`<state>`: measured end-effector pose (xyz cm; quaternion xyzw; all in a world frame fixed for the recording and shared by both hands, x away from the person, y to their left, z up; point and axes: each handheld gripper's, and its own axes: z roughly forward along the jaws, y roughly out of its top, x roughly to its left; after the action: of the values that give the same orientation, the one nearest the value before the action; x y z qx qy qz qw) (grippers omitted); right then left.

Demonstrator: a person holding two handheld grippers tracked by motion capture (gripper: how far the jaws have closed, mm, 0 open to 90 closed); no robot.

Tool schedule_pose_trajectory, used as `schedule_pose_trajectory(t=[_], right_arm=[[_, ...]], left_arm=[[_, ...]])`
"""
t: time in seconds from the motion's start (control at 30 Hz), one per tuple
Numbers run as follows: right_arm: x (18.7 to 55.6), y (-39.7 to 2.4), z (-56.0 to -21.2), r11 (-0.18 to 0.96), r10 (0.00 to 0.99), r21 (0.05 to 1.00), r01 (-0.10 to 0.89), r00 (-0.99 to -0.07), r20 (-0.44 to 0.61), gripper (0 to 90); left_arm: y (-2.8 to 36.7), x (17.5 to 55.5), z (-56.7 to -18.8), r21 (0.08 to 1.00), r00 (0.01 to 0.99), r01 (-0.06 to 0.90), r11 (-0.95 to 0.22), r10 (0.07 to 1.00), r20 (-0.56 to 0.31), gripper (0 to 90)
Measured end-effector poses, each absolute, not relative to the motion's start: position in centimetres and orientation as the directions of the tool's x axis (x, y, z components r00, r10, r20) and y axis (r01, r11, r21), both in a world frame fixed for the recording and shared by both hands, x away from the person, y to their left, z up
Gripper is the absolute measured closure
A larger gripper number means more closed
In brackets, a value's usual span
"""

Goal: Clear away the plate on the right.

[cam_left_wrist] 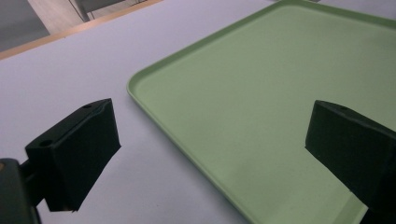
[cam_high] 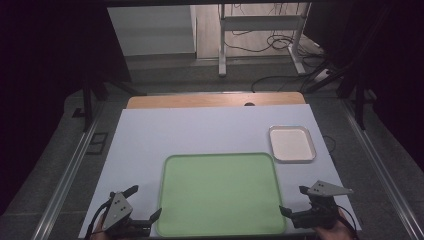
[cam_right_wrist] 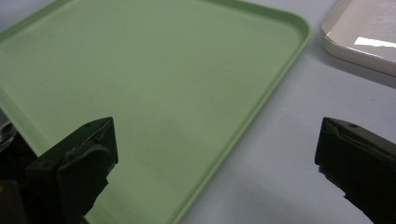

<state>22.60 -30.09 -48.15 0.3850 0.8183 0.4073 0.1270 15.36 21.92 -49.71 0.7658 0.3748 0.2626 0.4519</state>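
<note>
Both tongs sitting wide open, nothing between jaws. L gripper (cam_high: 141, 205) hovering at near-left corner of green tray (cam_high: 220, 192), one jaw over white tabletop (cam_high: 200, 130), other jaw over tray's edge. R gripper (cam_high: 295, 200) hanging at tray's near-right corner, jaws likewise straddling the rim, not touching it as far as I can tell. Green tray lying flat, centre-front of table. Small white tray (cam_high: 292, 144) resting just beyond tray's far-right corner, apart from it.
</note>
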Motion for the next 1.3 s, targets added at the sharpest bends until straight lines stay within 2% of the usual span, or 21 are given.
schedule_pose_trajectory(t=[0.3,1.3], right_arm=[[22.47,-29.33,-48.25,0.431,0.733,0.740,0.516,-0.678,0.046,0.0],[22.78,-29.60,-48.22,0.408,0.728,0.741,0.533,-0.679,0.088,0.0]], left_arm=[[21.79,15.31,-49.74,0.885,0.588,0.333,-0.326,0.805,0.075,2.7],[21.75,15.29,-49.74,0.884,0.590,0.332,-0.330,0.803,0.078,2.7]])
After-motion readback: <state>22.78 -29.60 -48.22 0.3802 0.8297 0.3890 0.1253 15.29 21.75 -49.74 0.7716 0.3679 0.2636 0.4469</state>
